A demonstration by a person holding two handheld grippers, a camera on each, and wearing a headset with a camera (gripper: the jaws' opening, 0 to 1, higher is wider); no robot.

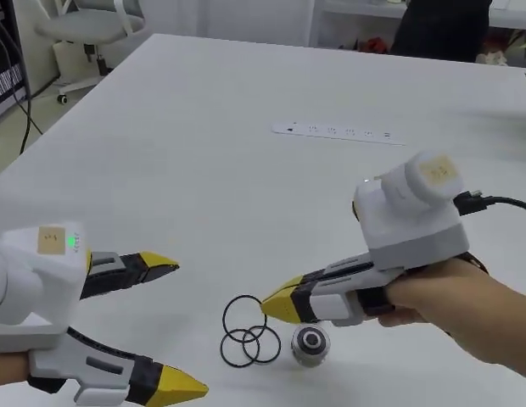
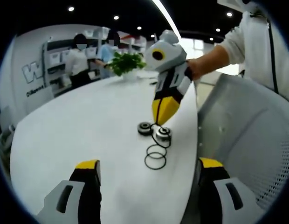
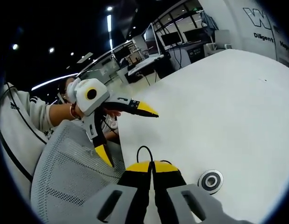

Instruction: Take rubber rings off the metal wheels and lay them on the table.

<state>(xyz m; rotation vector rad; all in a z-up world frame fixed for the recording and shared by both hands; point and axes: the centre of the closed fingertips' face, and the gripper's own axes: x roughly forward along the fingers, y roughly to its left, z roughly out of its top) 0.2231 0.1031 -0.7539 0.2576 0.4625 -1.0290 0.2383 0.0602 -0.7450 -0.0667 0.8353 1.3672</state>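
I see open desk [image 1: 204, 153] across the middle | power strip [image 1: 335, 131] toward far edge | rings [image 1: 249, 335] and wheel [image 1: 310, 342] crowd my near edge

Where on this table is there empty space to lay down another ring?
Wide bare table lies between the power strip and the right gripper, also ahead of the left gripper. It's crowded between the two grippers, where the rubber rings and metal wheel lie.

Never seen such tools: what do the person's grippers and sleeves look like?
Both the left gripper and right gripper have white bodies and tapering black jaws with yellow tips. A black cable leaves the right one; a green light glows on the left. Sleeves are white.
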